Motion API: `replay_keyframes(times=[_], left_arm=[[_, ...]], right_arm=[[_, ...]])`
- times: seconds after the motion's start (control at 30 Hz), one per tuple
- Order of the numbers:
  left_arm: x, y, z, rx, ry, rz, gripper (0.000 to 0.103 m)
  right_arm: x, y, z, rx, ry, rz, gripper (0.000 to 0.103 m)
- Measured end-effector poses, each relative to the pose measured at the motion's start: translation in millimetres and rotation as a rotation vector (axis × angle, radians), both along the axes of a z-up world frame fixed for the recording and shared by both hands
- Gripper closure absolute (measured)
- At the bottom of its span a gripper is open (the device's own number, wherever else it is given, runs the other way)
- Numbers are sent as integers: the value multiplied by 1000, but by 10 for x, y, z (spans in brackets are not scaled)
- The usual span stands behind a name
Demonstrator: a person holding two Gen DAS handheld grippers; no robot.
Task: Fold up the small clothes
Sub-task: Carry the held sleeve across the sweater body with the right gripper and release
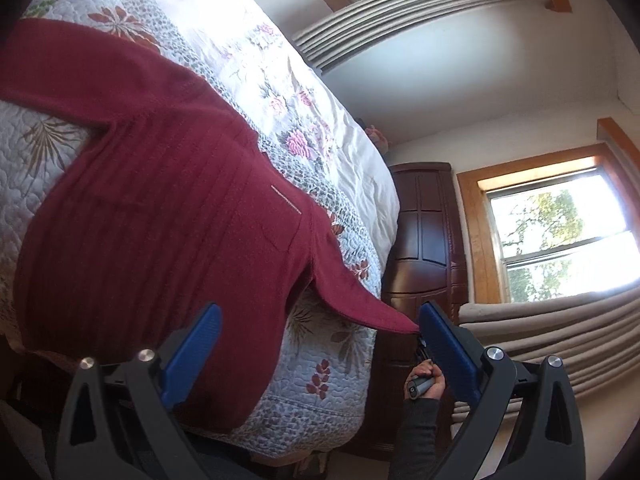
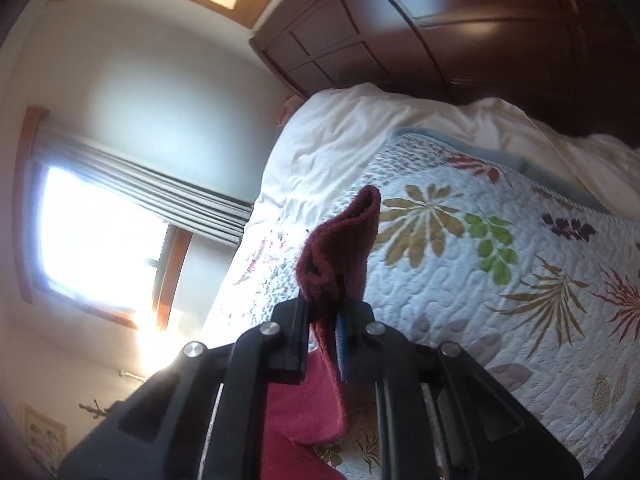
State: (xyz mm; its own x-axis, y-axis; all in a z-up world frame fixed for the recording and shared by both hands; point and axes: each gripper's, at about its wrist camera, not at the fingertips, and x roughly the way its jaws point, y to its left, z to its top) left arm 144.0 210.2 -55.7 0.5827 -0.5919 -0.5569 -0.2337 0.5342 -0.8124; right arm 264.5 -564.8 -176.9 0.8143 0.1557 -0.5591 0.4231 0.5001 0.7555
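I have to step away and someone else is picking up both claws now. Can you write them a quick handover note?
Left claw: open, holding nothing, hovering over the maroon sweater.
Right claw: shut on the sweater's sleeve end, which sticks up between its fingers.
The sweater lies spread on the floral quilt near the bed's edge, its body flat, one sleeve pulled outward by the right claw.
Done: garment laid out, sleeve gripped.
Left: fold the sleeves across the body, then fold the body over.

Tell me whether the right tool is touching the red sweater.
Touching. The right wrist view shows the right tool shut on a fold of the red sweater, cloth pinched between its fingers.
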Motion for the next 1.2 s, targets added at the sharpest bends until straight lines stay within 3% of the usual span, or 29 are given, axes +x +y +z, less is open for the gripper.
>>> replay_keyframes(times=[0.13, 0.33, 0.57, 0.83, 1.0, 1.2], left_arm=[[165, 100, -30, 14, 17, -51, 4], [259, 437, -179, -65, 34, -45, 4], [321, 788, -228, -121, -30, -68, 4], [546, 1100, -265, -122, -45, -68, 4], [830, 1146, -352, -108, -44, -102, 4], [1184, 1039, -616, -102, -15, -151, 4]], right_arm=[[177, 468, 501, -136, -30, 81, 93], [446, 1368, 1048, -293, -69, 216, 93], [778, 2524, 1250, -386, -88, 378, 93], [1026, 4043, 868, -440, -13, 599, 93], [1098, 4856, 330, -508, 82, 731, 93], [1081, 5497, -335, -555, 201, 841, 93]])
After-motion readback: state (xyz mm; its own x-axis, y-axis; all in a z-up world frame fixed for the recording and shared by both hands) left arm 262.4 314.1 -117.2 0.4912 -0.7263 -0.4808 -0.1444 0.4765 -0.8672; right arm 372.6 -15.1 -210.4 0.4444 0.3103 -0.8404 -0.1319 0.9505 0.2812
